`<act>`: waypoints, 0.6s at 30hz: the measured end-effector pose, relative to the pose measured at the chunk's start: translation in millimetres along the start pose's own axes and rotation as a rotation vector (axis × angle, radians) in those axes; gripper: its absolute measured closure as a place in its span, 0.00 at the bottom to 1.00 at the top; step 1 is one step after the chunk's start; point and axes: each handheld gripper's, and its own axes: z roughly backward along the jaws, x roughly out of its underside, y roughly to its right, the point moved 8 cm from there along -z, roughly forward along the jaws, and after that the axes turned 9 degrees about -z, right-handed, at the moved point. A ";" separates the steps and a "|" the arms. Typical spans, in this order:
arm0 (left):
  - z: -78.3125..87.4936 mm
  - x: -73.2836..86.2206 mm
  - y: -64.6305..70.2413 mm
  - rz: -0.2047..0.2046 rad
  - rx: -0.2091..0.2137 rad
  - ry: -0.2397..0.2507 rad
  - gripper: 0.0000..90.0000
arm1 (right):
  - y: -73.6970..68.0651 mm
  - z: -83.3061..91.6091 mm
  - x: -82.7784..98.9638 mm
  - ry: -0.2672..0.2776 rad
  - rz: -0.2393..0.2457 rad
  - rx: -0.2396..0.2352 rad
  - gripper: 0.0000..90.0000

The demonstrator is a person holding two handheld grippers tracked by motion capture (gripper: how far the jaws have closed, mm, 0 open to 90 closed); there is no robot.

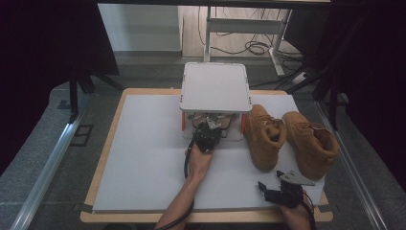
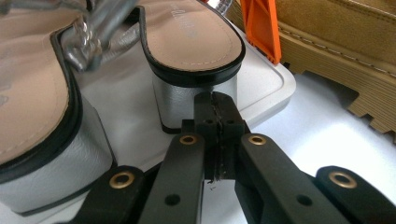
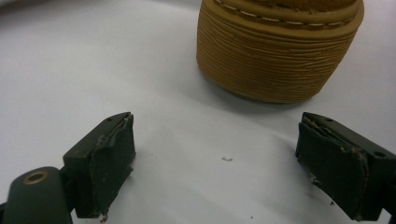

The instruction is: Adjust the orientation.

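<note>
Two tan boots (image 1: pixel 289 139) on the right half of the desk (image 1: pixel 143 158), suede-like uppers, thick ribbed rubber soles, rounded toes pointing toward the person. Nearer boot toe (image 3: pixel 280 51) seen close in the right gripper view: fine horizontal grooves in the sole wall, pale stitching along the welt. Just left of the boots, a small two-level rack (image 1: pixel 216 87): flat pale grey top shelf with rounded corners, orange plastic posts (image 2: pixel 261 28), a matching base tray below. On that base tray, a pair of silver sandals (image 2: pixel 191 56), block heels wrapped in smooth shiny leather, tan padded insoles edged in black, glossy metallic straps.

Left hand-held gripper (image 1: pixel 207 135) reached in under the top shelf, black jaws clenched tight together with nothing between them, tips right at the block heel of the right-hand sandal. Right hand-held gripper (image 1: pixel 282 189) low near the desk's front edge, released, jaws spread wide with worn, frayed pads (image 3: pixel 112 158), bare desk between them, boot toe well ahead and untouched.

Desk top matte white sheet over a light wooden board, taped at the front corners. Around it, grey carpeted floor, metal rails on both sides, dark curtains left and right, cables on the floor beyond by a white frame leg.
</note>
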 end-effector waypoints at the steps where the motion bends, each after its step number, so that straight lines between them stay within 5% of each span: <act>1: -0.8 -0.5 -0.3 0.001 0.000 -0.001 1.00 | 0.0 0.0 0.0 0.000 0.000 0.000 0.13; 18: -1.2 -0.4 0.5 0.009 0.013 -0.009 0.94 | 0.0 0.0 0.0 0.001 -0.001 0.000 0.13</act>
